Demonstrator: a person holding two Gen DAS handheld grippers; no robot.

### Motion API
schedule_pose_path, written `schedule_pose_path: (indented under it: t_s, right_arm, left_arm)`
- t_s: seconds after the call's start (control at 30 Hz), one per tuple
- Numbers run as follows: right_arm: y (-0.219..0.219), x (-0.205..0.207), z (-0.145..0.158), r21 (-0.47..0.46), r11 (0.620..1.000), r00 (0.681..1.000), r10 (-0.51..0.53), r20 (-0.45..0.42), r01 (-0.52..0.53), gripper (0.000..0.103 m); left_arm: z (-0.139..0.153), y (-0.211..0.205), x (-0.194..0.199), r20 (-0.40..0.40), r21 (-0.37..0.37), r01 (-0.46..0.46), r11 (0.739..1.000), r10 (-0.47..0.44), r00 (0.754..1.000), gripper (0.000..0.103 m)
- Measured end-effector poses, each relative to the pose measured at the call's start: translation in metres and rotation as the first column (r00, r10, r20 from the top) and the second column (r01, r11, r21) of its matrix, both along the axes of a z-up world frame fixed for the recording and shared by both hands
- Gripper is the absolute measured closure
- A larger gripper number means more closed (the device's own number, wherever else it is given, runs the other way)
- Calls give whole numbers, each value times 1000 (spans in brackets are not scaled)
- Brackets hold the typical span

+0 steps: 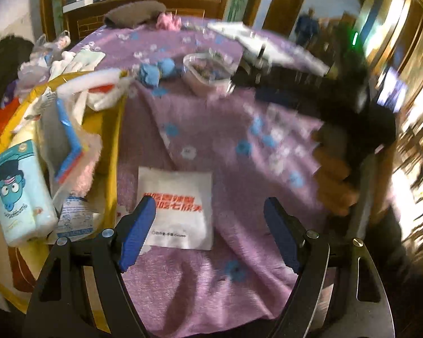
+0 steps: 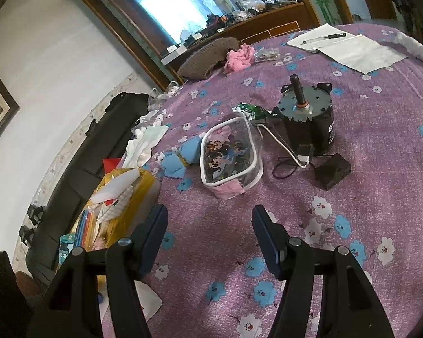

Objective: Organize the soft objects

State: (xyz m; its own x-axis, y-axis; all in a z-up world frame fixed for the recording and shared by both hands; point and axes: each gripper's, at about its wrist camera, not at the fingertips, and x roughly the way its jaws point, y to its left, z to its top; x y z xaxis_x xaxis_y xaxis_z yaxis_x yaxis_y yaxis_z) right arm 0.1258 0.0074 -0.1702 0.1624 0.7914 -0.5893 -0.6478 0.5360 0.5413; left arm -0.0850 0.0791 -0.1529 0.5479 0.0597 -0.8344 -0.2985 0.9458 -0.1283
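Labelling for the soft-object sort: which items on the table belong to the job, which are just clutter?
Job:
- white packet
- blue plush
- pink fluffy item
- knitted brown piece
- yellow bag
- left claw

Lying about:
- motor
- black adapter
- pen
- papers

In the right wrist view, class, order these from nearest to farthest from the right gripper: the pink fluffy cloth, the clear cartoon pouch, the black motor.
From the right gripper:
1. Clear cartoon pouch, just ahead, centre.
2. Black motor, further back, to the right.
3. Pink fluffy cloth, far edge of the table, beside a brown knit.
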Motion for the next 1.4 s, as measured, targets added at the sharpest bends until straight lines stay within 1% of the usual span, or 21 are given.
schedule_pose_path:
  t_s: [0.1,0.2,0.27,0.47,0.5,0.53,0.57,0.6,0.63,0.7,0.73,0.83,0.9,0.97,1.03,1.17,1.23,1.3,1.33,1.37,1.4]
  right_arm:
    - [1,-1,0,-7,1000,1000,-2,8,2,41]
    - [1,-1,1,-6,1000,1000,-3,7,3,41]
    - [1,-2,1,-5,1000,1000,-3,9,3,41]
    - [0,-2,1,-7,1000,1000,-7,7,7,41]
    - [0,-1,1,-6,1000,1000,-9,6,9,41]
    - [0,-1,1,-5,1000,1000,-9,5,9,41]
    - [0,-2,1,-6,1000,1000,-10,6,10,41]
    - [0,-1,1,-6,1000,1000,-10,6,10,41]
    - [-1,-2,1,-6,1000,1000,-10,6,10,41]
    - [-1,-2,1,-6,1000,1000,-10,6,10,41]
    - [-1,-2,1,-5,1000,1000,-10,6,10,41]
    - [-1,-2,1,-2,1000,1000,-9,7,9,41]
    - [-1,-2,0,-2,1000,1000,-9,7,9,41]
    - [-2,-2,1,0,1000,1000,-11,9,11,41]
    - [-3,-2,1,4,1000,1000,-15,11,15,41]
    - [-5,-6,5,39,999,1000,16,5,-16,41]
    - [0,-15,8,64,992,994,107,-3,-107,41]
    - [6,-29,9,84,974,977,211,-22,-208,41]
    - [10,-34,8,77,968,970,242,-24,-239,41]
    - [14,-39,8,60,964,965,262,-20,-261,41]
    - [20,-43,8,30,961,962,274,-6,-273,41]
  left_arm:
    - [-14,-8,7,-76,103,8,995,0,997,23]
    - [-25,-23,11,-163,203,82,976,-48,985,23]
    - [-35,-26,10,-215,269,112,957,-54,975,23]
    - [-38,-25,11,-182,291,98,952,-46,982,23]
    - [-38,-24,12,-172,290,100,952,-51,984,26]
    - [-38,-24,12,-165,281,110,953,-65,984,30]
    - [-37,-22,12,-162,247,130,960,-91,983,41]
    - [-35,-22,12,-165,246,135,960,-96,982,52]
    - [-35,-21,14,-171,265,128,956,-84,982,62]
    - [-37,-14,13,-192,347,88,934,-21,981,98]
    - [-38,-8,11,-194,394,56,917,23,981,100]
    - [-26,6,5,-133,284,19,959,20,991,102]
    - [-20,9,2,-97,267,0,964,26,995,102]
    - [-15,16,-1,-57,184,-19,983,29,998,102]
    - [-7,21,-4,-2,77,-20,997,20,1000,102]
    - [12,31,-16,122,-89,-30,996,41,992,102]
    - [22,43,-24,178,-155,-48,987,76,981,102]
    - [27,49,-25,195,-162,-63,985,95,976,101]
    - [28,50,-27,191,-157,-66,985,96,977,95]
    - [27,50,-27,188,-159,-68,985,97,977,82]
    - [26,50,-29,182,-159,-69,985,98,978,61]
